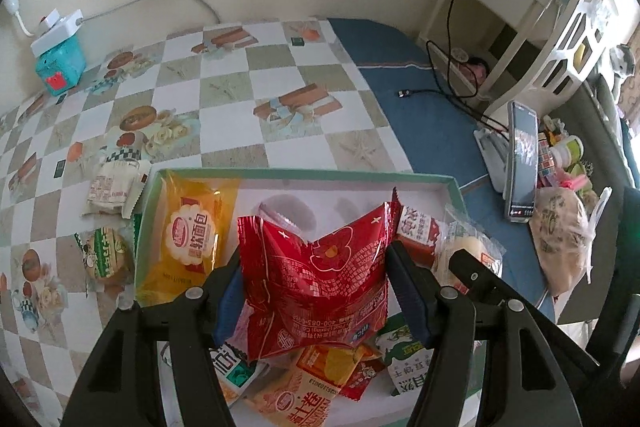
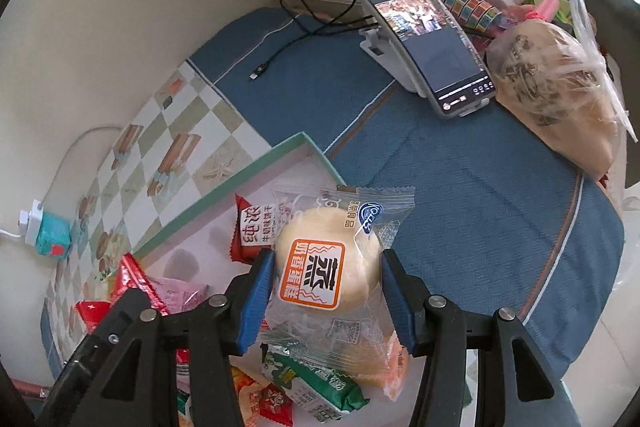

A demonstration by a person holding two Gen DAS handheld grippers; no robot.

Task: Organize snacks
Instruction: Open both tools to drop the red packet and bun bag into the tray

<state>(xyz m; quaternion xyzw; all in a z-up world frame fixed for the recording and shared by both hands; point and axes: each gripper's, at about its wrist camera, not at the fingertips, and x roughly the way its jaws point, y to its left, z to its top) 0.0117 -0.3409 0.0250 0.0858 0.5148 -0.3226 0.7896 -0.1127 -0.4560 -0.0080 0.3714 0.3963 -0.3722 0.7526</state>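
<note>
Right, my left tongs (image 1: 316, 279) clamp a crinkly red foil packet (image 1: 316, 267), my right tongs (image 2: 326, 291) a clear-wrapped pale round cake (image 2: 328, 263); next, lower both into the green-rimmed white box (image 1: 304, 174).

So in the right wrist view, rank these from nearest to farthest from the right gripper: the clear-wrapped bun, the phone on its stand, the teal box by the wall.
1. Clear-wrapped bun: between the right gripper pads, held.
2. Teal box: far left, against the wall.
3. Phone: top, propped on its stand on the blue cloth.
</note>
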